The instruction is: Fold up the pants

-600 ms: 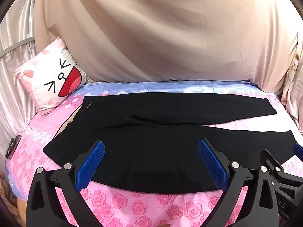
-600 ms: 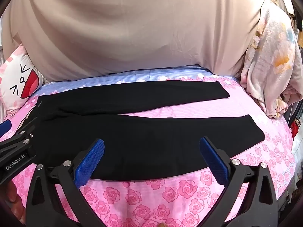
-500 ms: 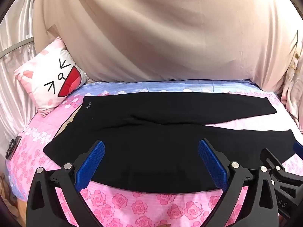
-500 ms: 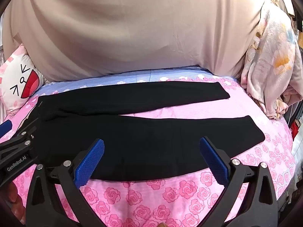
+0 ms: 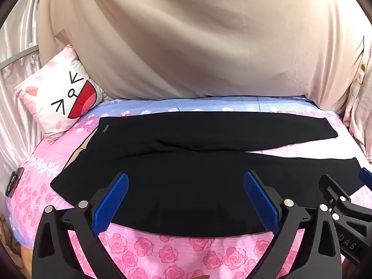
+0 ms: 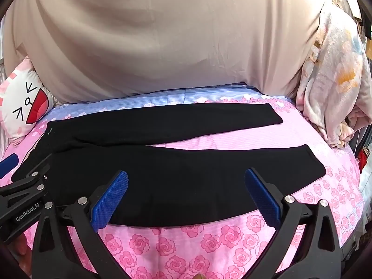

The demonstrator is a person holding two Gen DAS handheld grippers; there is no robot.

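Observation:
Black pants [image 5: 186,167] lie flat on the pink rose bedsheet [image 5: 176,253], waistband at the left, both legs spread to the right. They also show in the right wrist view [image 6: 186,172]. My left gripper [image 5: 186,200] is open and empty, held above the near edge of the pants by the hip. My right gripper [image 6: 186,197] is open and empty above the near leg. Each gripper shows at the edge of the other's view.
A cartoon-face pillow [image 5: 62,97] leans at the back left. A beige curtain [image 5: 197,41] hangs behind the bed. Floral bedding [image 6: 334,88] is piled at the right. A dark small object [image 5: 14,181] lies at the bed's left edge.

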